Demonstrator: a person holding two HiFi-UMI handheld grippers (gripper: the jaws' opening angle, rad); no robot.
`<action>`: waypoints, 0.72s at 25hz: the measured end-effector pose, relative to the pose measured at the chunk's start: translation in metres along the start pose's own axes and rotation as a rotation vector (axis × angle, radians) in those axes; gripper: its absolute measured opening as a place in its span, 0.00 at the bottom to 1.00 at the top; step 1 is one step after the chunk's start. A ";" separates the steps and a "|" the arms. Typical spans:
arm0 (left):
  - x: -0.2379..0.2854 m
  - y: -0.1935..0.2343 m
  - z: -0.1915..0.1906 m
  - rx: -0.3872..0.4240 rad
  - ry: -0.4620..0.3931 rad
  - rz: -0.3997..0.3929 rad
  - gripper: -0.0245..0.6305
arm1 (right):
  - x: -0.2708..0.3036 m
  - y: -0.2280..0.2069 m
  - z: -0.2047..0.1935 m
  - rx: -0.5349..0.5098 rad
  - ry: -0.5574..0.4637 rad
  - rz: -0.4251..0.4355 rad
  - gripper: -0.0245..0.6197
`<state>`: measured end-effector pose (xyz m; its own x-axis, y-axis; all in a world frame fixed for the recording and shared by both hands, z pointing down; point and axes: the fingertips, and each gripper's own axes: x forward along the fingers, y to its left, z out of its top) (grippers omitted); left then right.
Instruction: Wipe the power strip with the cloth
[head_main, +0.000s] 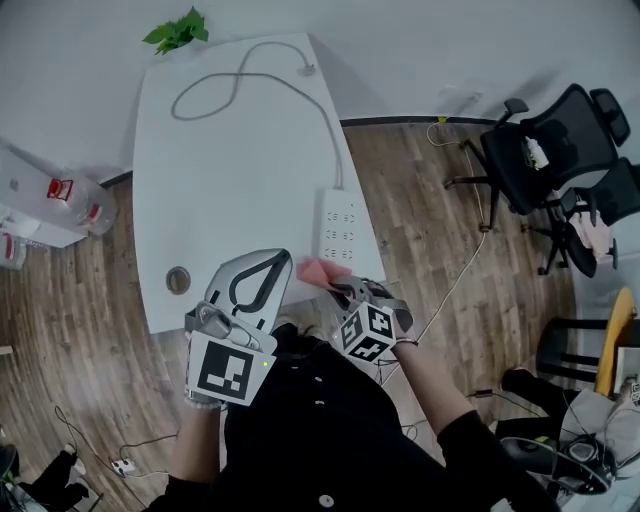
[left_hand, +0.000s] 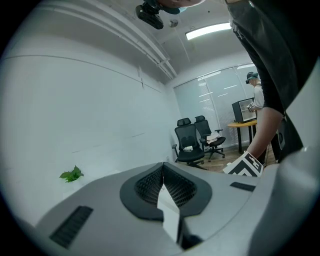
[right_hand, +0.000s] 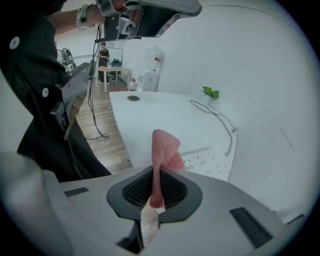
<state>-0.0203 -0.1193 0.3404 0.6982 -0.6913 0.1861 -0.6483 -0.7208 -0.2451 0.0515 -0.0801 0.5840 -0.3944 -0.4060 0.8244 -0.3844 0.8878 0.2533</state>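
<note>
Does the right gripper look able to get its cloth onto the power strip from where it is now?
Probably yes. The right gripper is shut on the pink cloth, close to the near end of the power strip, with only bare table between them.

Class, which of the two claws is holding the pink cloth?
The right claw: its jaws pinch the pink cloth; the left claw is shut on nothing.

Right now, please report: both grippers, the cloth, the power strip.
Right gripper shut on pink cloth. Left gripper shut, empty. Power strip flat on table, cloth close to its near end. Nothing in between.
</note>
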 end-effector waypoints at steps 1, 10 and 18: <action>0.001 0.000 0.002 -0.002 -0.007 -0.001 0.06 | -0.003 -0.004 0.001 0.024 -0.011 -0.022 0.11; 0.014 -0.005 0.022 -0.015 -0.049 -0.046 0.06 | -0.065 -0.069 0.012 0.318 -0.157 -0.276 0.11; 0.031 -0.018 0.046 0.019 -0.090 -0.103 0.06 | -0.137 -0.103 0.025 0.414 -0.284 -0.435 0.11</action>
<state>0.0274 -0.1252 0.3073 0.7854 -0.6061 0.1256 -0.5669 -0.7858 -0.2471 0.1238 -0.1218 0.4324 -0.3134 -0.8001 0.5114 -0.8249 0.4962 0.2708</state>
